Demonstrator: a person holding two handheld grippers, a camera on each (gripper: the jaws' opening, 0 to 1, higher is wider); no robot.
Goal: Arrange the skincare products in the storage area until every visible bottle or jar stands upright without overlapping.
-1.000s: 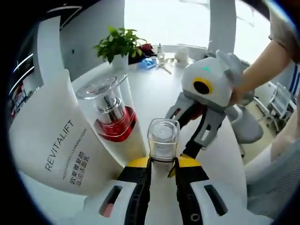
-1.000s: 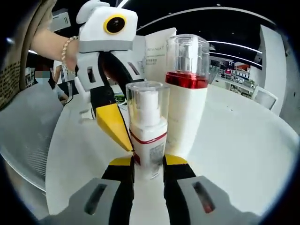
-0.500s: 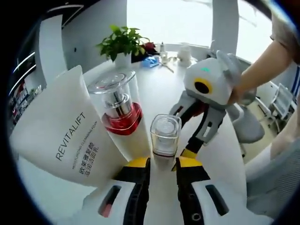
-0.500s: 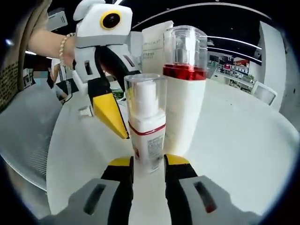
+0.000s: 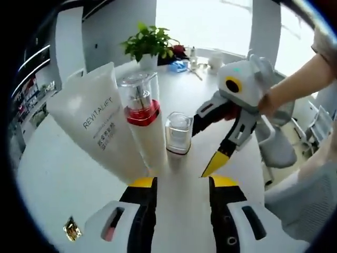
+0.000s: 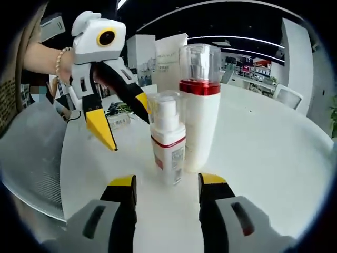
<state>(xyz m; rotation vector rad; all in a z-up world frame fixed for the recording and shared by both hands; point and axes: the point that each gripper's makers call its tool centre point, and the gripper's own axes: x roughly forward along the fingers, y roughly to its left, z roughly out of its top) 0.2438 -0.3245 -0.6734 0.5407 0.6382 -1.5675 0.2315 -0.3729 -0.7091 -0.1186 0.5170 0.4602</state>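
A small white bottle with a clear cap (image 5: 178, 135) (image 6: 168, 138) stands upright on the round white table (image 5: 63, 179) (image 6: 263, 158), free of both grippers. Beside it, touching or nearly so, stands a taller pump bottle with a red band (image 5: 142, 117) (image 6: 199, 113). A white REVITALIFT tube (image 5: 93, 125) (image 6: 167, 59) leans behind them. My left gripper (image 5: 181, 183) (image 6: 122, 117) is open, its jaws wide apart just short of the small bottle. My right gripper (image 6: 167, 183) (image 5: 205, 142) is open too, facing the bottle from the opposite side.
A potted plant (image 5: 150, 42) and small clutter (image 5: 184, 64) sit at the table's far edge. A small gold object (image 5: 71, 229) lies near the left gripper. Grey chairs (image 5: 276, 150) (image 6: 26, 158) stand by the table. A person's hand (image 5: 274, 100) holds the right gripper.
Both grippers held the small bottle between nearly closed jaws; both have now opened wide and drawn back, leaving it standing by itself next to the taller bottle.
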